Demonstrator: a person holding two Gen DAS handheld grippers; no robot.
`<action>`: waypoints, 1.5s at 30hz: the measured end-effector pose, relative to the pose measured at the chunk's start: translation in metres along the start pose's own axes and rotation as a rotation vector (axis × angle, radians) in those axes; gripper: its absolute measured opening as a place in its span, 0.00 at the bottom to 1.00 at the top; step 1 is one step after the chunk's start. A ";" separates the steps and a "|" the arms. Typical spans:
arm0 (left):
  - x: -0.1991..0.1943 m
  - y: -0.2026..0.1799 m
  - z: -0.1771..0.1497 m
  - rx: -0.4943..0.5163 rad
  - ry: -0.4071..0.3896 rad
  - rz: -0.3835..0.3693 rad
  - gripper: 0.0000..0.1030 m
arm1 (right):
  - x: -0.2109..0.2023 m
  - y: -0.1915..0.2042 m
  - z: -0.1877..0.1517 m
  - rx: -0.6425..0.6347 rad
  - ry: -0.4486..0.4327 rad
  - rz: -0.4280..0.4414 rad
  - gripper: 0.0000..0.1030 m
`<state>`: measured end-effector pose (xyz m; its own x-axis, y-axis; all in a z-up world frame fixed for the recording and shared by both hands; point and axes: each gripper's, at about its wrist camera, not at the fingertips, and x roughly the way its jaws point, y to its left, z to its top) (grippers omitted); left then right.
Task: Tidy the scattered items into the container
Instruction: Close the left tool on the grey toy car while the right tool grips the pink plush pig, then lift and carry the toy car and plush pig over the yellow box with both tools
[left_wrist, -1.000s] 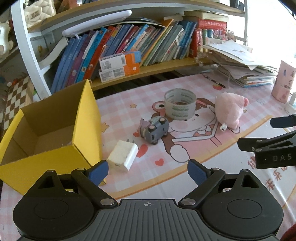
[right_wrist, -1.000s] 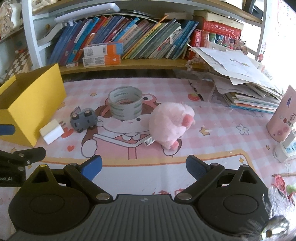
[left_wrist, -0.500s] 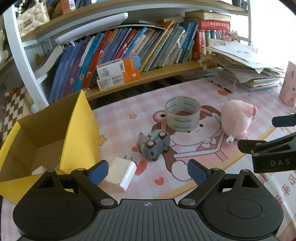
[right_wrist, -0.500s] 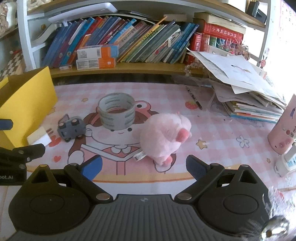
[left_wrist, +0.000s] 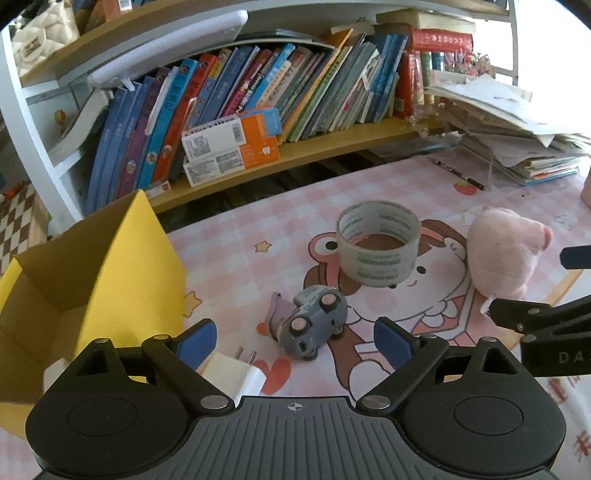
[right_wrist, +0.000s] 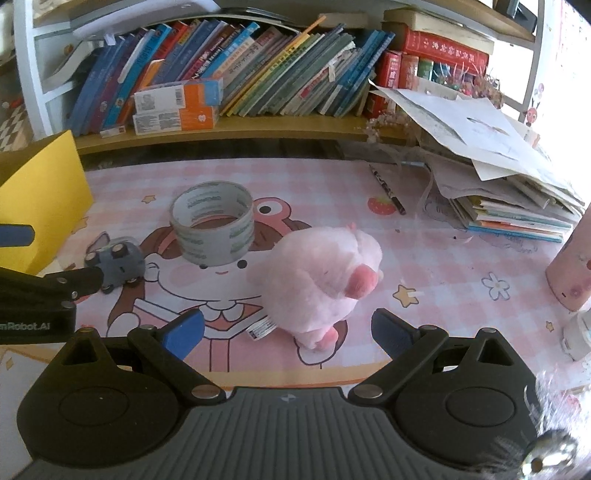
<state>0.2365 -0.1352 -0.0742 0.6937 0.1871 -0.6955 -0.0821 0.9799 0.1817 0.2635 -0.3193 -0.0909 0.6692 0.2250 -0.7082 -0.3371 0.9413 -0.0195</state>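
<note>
We're on the approach: left hand-held gripper (left_wrist: 293, 338) wide open and empty before the toy car (left_wrist: 314, 322), right hand-held gripper (right_wrist: 287, 331) likewise before the pink plush (right_wrist: 322, 275). Next we'd want each to straddle its target, close, then carry it to the yellow box (left_wrist: 110, 266).

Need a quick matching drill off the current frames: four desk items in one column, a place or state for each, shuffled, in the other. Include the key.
Items:
1. toy car
2. tape roll
3. pink plush
4. yellow box

Descriptions:
A. open-topped, at the left edge of the mat
B. lying between the right gripper's open fingers
C. tipped on its side, wheels showing
D. a hollow ring, lying flat with its hole facing up

Pairs: 1-C, 2-D, 3-B, 4-A
</note>
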 end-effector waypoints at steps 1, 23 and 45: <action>0.004 -0.001 0.001 -0.002 0.004 0.001 0.91 | 0.003 -0.001 0.000 0.006 0.000 -0.003 0.95; 0.059 -0.005 0.005 -0.032 0.066 0.006 0.91 | 0.047 -0.013 0.010 0.064 0.006 -0.052 0.94; 0.064 -0.005 0.004 -0.043 0.088 -0.047 0.63 | 0.052 -0.018 0.010 0.084 0.033 -0.046 0.62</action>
<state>0.2838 -0.1281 -0.1171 0.6325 0.1439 -0.7611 -0.0822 0.9895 0.1188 0.3112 -0.3220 -0.1205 0.6601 0.1744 -0.7306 -0.2493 0.9684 0.0059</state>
